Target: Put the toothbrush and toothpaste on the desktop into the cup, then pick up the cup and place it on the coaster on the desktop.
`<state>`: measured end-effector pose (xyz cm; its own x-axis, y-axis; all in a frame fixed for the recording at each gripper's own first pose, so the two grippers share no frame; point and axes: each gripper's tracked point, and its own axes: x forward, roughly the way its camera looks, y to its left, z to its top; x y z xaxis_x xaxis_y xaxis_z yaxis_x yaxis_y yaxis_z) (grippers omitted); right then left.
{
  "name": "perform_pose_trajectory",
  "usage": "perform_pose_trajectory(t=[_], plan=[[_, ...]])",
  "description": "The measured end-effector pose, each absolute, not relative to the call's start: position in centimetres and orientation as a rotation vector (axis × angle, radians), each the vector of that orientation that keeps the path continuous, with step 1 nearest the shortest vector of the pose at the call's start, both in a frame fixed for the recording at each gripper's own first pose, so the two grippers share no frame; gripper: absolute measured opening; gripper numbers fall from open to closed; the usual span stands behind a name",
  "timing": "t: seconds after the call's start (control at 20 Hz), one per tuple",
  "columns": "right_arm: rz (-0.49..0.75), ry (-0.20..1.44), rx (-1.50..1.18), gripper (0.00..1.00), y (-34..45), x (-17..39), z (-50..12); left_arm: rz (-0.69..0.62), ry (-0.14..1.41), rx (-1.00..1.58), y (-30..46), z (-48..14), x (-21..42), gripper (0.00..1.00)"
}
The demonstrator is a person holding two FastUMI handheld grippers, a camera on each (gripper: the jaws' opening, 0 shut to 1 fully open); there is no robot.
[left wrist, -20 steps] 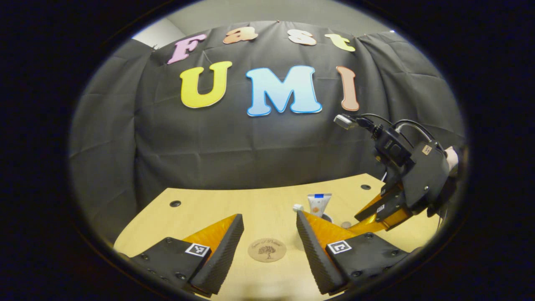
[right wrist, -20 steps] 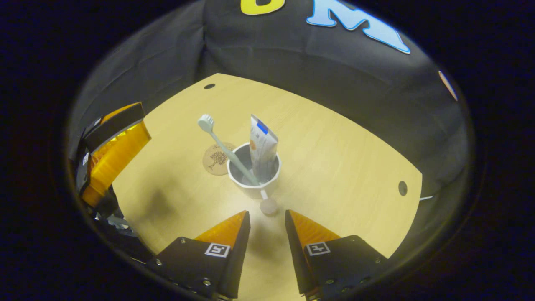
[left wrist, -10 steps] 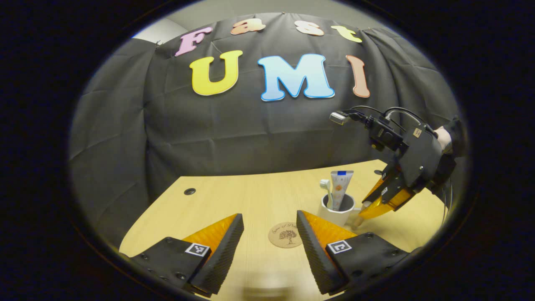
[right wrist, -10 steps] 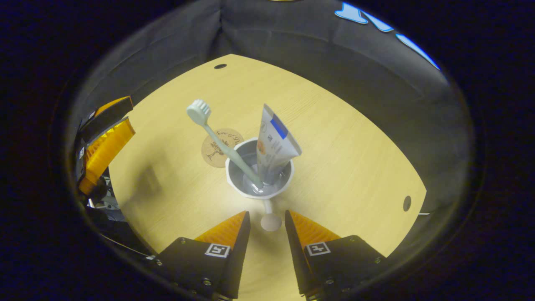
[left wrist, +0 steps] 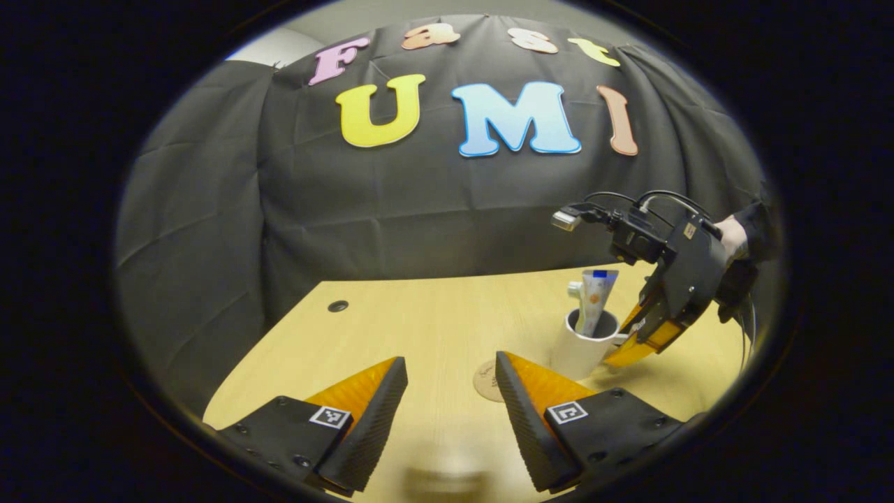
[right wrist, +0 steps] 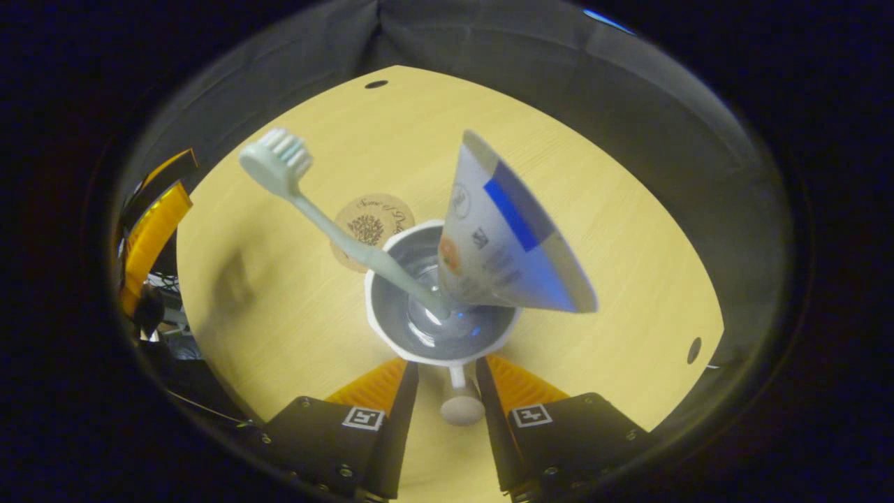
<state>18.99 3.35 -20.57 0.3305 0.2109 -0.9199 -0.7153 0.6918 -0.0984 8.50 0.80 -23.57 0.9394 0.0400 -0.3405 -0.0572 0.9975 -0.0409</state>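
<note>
Now right gripper (right wrist: 447,381) fingers narrowly apart, flanking cup (right wrist: 443,323) handle, contact unclear. Toothbrush (right wrist: 328,220), toothpaste (right wrist: 506,241) upright inside, ahead. Left gripper (left wrist: 447,381) wide, empty; coaster (left wrist: 485,381) between fingertips.

Left gripper (left wrist: 450,391) sits low over the wooden desktop (left wrist: 419,321) w/ its jaws spread wide, nothing between them. Coaster (left wrist: 487,381) lies flat just past the fingers, partly hidden behind one of them. Right next to it stands the white cup (left wrist: 585,349), toothbrush (left wrist: 575,293) and toothpaste (left wrist: 597,297) sticking up out of it, paste tube leaning a bit. Right gripper (left wrist: 628,349) comes in from the far side, angled down, tips at the cup's side near the rim; can't tell if it's actually gripping. Person's hand (left wrist: 732,239) on it, dark sleeve (left wrist: 758,223) behind.
</note>
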Motion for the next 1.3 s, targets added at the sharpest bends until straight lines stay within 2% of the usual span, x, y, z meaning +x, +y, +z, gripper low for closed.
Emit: perform_pose_trajectory(t=[0.1, 0.2, 0.35, 0.4, 1.3], plan=[[0.636, 1.069, -0.565, 0.50, 3.4, 19.5, -21.0, 0.059, 0.353, -0.053, 1.1, -23.8, 8.3, 0.87], [0.648, 1.088, -0.545, 0.28, 3.5, 18.9, -21.0, 0.067, 0.358, -0.058, 1.0, -23.9, 8.2, 0.87], [0.654, 1.099, -0.546, 0.24, 3.6, 18.6, -20.7, 0.070, 0.363, -0.067, 0.6, -24.1, 8.0, 0.87], [0.648, 1.091, -0.547, 0.19, 3.7, 18.8, -21.0, 0.070, 0.363, -0.068, 0.6, -24.0, 8.0, 0.87], [0.593, 1.036, -0.417, 0.20, 6.8, 18.6, -19.4, 0.083, 0.358, -0.072, 2.0, -24.0, 7.1, 0.87]])
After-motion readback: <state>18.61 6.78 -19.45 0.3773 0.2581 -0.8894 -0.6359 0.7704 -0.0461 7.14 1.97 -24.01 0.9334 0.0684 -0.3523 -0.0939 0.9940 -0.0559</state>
